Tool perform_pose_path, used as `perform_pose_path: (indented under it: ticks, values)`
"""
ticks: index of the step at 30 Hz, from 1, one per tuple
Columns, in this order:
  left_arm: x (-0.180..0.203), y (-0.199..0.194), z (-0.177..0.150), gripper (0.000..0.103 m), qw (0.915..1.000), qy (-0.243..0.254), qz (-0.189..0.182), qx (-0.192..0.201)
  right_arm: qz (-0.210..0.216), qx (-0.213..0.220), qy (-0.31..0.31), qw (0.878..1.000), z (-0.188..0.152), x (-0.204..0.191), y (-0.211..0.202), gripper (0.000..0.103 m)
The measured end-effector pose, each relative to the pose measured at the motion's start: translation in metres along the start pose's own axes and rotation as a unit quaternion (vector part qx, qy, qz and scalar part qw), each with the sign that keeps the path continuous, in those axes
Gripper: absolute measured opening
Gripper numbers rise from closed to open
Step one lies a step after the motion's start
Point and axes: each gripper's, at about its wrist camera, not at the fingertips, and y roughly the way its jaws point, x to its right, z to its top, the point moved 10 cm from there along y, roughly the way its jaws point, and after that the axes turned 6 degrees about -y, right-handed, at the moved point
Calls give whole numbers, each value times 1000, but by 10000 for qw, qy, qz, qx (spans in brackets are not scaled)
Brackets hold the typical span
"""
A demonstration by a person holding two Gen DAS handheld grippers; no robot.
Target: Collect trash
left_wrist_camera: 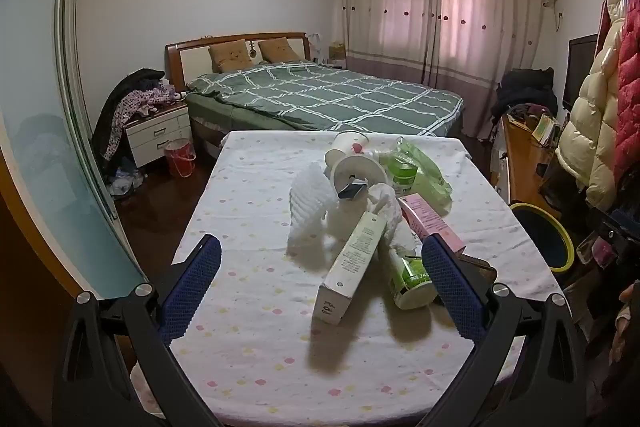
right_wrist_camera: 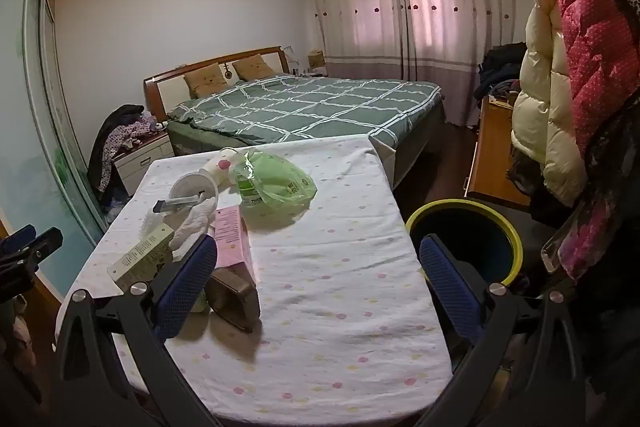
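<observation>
Hovering above the near edge of the table, the left hand-held gripper has its blue pads spread wide and grasps nothing; the pale green carton and the green-labelled bottle lie between the pads, so either looks like its likely first pick. The right hand-held gripper is likewise released and empty, hanging over the table's right edge with the yellow-rimmed bin showing beyond its right pad.

The trash sits in one heap toward the table's middle and far edge: a white foam net sleeve, crumpled tissue, a pink box, tipped paper cups and a thin green plastic bag draped over another bottle. Things lean on one another (the carton is propped on the tissue and sleeve), so lifting one piece will probably shift its neighbours.

The bin stands on the floor just beside the table's right edge, which seems the reason for the split: the right gripper is nearest the drop, the left nearest the pile. Nothing appears collected yet, though the bin's inside is dark and I cannot tell what it holds. The bag and tissue look limp and should crush under the pads; the boxes look stiffer and easier to pinch across their narrow faces.
</observation>
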Motion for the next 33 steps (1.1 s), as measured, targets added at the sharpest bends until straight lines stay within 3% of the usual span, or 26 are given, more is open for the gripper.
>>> perform_pose_path:
  ticks: [33]
  values:
    - [4, 0, 0, 99, 10000, 58, -2, 15, 90, 16, 85, 9999, -1, -4, 4, 97]
